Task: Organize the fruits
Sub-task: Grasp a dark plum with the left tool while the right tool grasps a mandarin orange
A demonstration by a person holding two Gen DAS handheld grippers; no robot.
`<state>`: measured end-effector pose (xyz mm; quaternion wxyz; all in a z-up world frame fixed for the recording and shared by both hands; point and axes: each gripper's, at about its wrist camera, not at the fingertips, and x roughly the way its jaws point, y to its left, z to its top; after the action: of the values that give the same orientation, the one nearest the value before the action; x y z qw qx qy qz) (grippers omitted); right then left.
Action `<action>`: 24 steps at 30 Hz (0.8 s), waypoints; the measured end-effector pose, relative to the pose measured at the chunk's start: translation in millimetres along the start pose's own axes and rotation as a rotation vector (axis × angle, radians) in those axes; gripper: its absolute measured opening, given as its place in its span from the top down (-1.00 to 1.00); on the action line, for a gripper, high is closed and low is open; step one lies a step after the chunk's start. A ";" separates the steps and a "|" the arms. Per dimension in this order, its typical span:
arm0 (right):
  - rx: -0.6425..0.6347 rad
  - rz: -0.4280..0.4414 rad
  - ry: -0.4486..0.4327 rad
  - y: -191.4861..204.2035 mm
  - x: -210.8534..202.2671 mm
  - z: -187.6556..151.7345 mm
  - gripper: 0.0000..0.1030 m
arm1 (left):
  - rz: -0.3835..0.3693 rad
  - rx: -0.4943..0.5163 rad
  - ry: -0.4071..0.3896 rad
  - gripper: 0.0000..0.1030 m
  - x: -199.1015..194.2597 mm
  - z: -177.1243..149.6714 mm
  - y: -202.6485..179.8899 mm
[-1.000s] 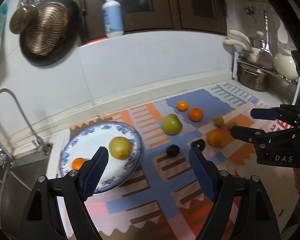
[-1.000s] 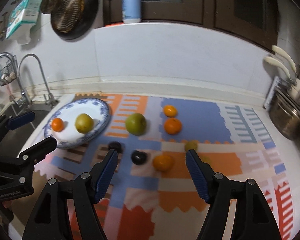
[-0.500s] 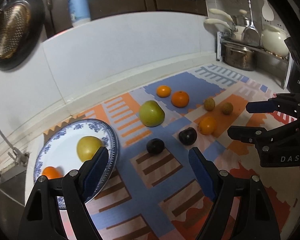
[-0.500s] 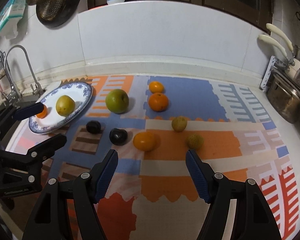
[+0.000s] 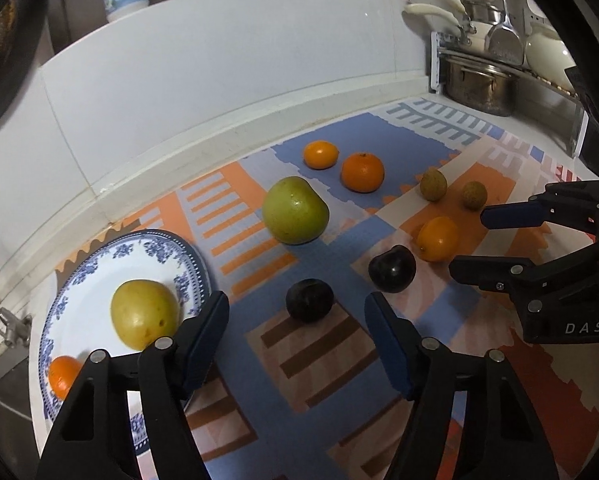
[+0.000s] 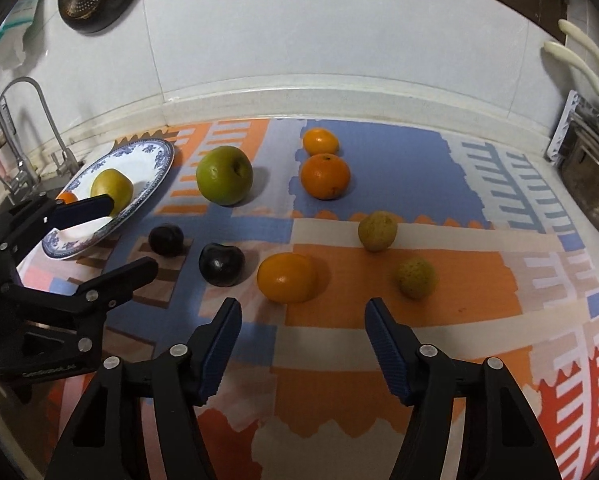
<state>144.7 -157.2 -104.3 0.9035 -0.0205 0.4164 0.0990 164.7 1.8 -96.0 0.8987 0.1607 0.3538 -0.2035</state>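
- Left gripper point(image 5: 295, 334): jaws apart, nothing between the pads; they have just been closing in. The near dark plum point(image 5: 309, 300) sits just ahead of the gap, so the narrower opening looks sized for that fruit.
- Right gripper point(image 6: 301, 338): jaws also apart and empty, and also just been narrowing. The nearest orange point(image 6: 287, 282) lies just beyond the tips, slightly left of the gap centre; likely its target.
- Both grippers tilt down at the mat point(image 6: 379, 340), each lined up on its own fruit, so they stay clear of each other.
- Further out from the right jaws: second plum point(image 6: 221, 264) to the left of the orange, two small yellowish fruits point(image 6: 416, 277) to the right and beyond, two more oranges point(image 6: 325, 176) and a green apple point(image 6: 224, 175) well past them.
- Only container: blue-patterned plate point(image 5: 75, 300), just left of the left jaws. It holds a yellow pear-like fruit point(image 5: 145, 314) and one small orange point(image 5: 61, 374); plenty of bare plate left.
- Everything else is loose on the mat, so the sorting is at an early stage.
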 end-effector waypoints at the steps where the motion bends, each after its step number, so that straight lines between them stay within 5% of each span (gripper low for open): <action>1: -0.001 0.002 0.001 -0.5 1.4 0.9 -0.18 | -0.002 0.002 0.002 -0.32 1.5 0.9 0.5; 16: -0.008 0.049 0.024 -2.1 18.6 12.4 0.07 | -0.060 -0.039 0.060 0.18 24.3 6.0 3.3; 20: -0.006 0.065 0.029 -0.3 20.4 13.2 0.22 | -0.075 -0.046 0.068 0.45 27.9 7.6 2.3; 24: 0.001 0.073 0.027 0.1 19.6 12.7 0.28 | -0.071 -0.056 0.071 0.46 27.7 7.7 2.2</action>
<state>166.7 -152.4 -110.9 0.8937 -0.0062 0.4290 0.1315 188.7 -6.5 -109.8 0.8818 0.1300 0.3966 -0.2195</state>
